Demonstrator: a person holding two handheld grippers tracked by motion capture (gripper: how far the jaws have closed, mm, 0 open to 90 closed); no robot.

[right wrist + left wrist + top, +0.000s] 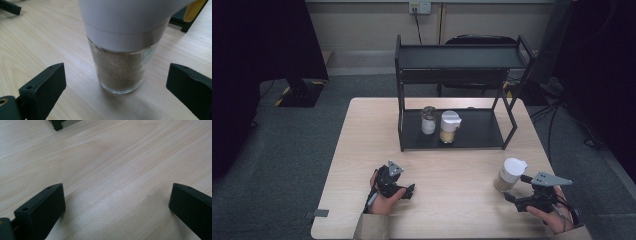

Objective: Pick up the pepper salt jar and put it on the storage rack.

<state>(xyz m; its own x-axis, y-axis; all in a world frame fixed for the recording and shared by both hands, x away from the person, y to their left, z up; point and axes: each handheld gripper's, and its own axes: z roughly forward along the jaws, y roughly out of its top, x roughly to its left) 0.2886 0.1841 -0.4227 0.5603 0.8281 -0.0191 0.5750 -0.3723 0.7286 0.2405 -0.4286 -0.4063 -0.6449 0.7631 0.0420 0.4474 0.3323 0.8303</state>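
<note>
Two jars already on shelf point(472, 131); third jar point(510, 175) stands on table point(452, 200) near right edge. Your right gripper point(516, 188) spread wide around it: centre glass, squeeze below lid. Left gripper point(408, 191) spread, empty; keep clear.

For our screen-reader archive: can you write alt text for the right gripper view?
A glass jar of brown powder with a white lid stands upright on the pale wooden table, ahead of the open right gripper, whose black jaws flank it without touching.
</note>
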